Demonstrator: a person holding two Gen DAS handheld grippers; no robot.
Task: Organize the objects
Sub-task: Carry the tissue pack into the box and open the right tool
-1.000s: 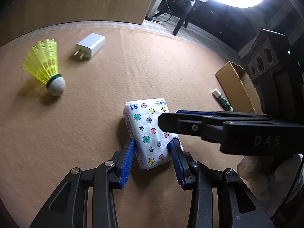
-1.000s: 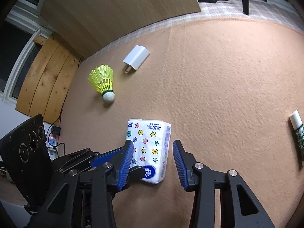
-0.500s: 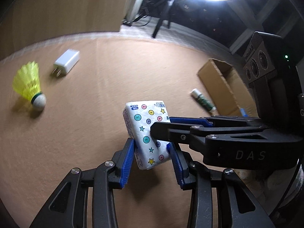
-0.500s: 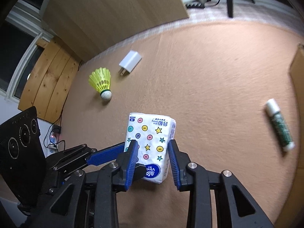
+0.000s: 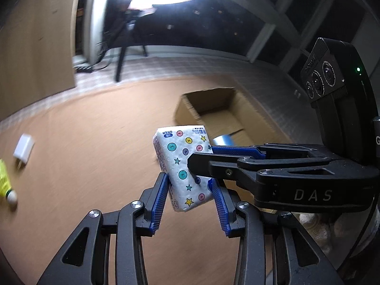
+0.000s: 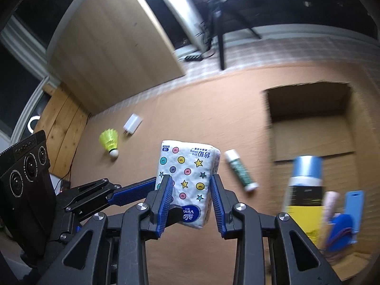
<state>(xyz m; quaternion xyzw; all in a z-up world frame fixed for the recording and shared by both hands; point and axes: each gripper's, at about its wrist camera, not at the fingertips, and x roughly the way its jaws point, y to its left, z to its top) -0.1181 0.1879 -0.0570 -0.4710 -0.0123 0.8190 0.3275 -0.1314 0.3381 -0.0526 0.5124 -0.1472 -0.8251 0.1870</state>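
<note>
Left wrist view first: the left gripper has its blue fingers pressed on the lower sides of the tissue pack, and the right gripper reaches across from the right, its fingers clamped on the same pack higher up. In the right wrist view the right gripper squeezes the pack at its lower end, with the left gripper coming in from the left and holding it too. The right jaws have just been closing a little, with the pack between them. So both sets of fingers are shut on one soft packet, and it hangs clear above the brown carpeted floor.

My chief worry is that double hold. Should the two hands drift apart or twist differently, the soft wrapper may crumple, slide out of one set of pads, or tear. Each grip sits low on the pack, so it could also pivot and tip forward.

Farther out, the open cardboard box lies ahead to the right, seemingly the destination. It already holds a tall blue-capped bottle and some blue items; a careless release may knock the bottle over or catch the box's wall. A green-and-white tube lies on the floor just before the box, beneath the path. The shuttlecock and white charger lie well apart, out of danger.
</note>
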